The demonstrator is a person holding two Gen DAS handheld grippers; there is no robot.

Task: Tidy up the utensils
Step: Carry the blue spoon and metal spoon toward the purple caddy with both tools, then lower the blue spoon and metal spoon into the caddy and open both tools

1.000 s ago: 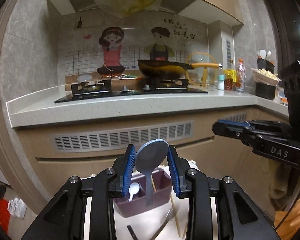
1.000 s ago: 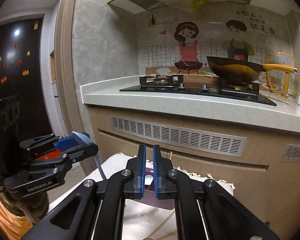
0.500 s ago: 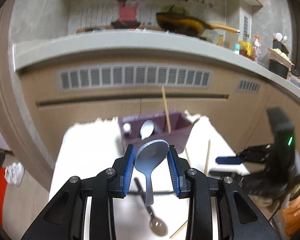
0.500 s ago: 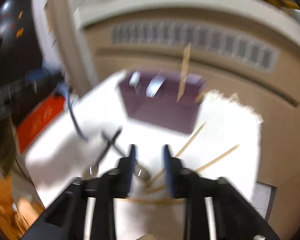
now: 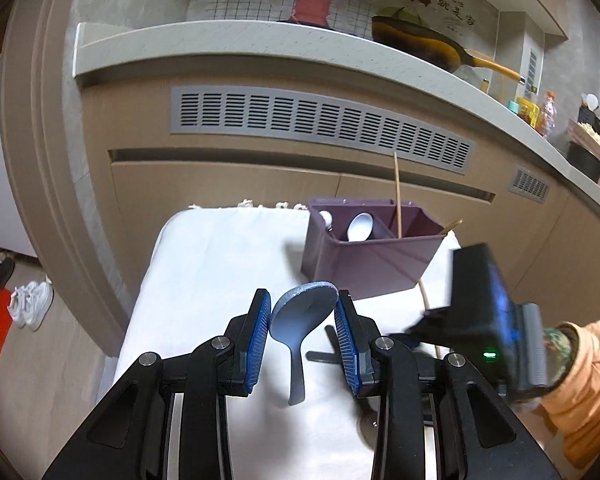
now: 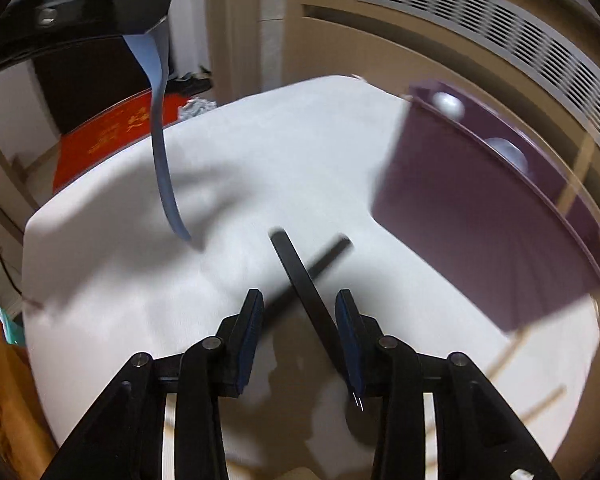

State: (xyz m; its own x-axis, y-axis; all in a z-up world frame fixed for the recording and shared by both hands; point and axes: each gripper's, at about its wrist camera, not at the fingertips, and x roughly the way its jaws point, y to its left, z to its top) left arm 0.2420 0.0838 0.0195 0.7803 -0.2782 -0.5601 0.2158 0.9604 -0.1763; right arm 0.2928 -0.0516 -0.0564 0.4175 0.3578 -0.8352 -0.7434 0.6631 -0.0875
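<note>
Blue-grey spoon (image 5: 304,312) sits pinched by its bowl in the left claw (image 5: 303,334), handle hanging over the white surface (image 5: 220,264). Right claw (image 6: 300,332) is spread wide above two crossed black utensils (image 6: 300,272), purple organizer (image 6: 492,220) at right of frame.

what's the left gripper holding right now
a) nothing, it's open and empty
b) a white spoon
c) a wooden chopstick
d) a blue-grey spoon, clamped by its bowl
d: in the left wrist view the left gripper has its blue pads pressed on either side of the bowl of the blue-grey spoon, whose handle hangs down over the white cloth.
</note>
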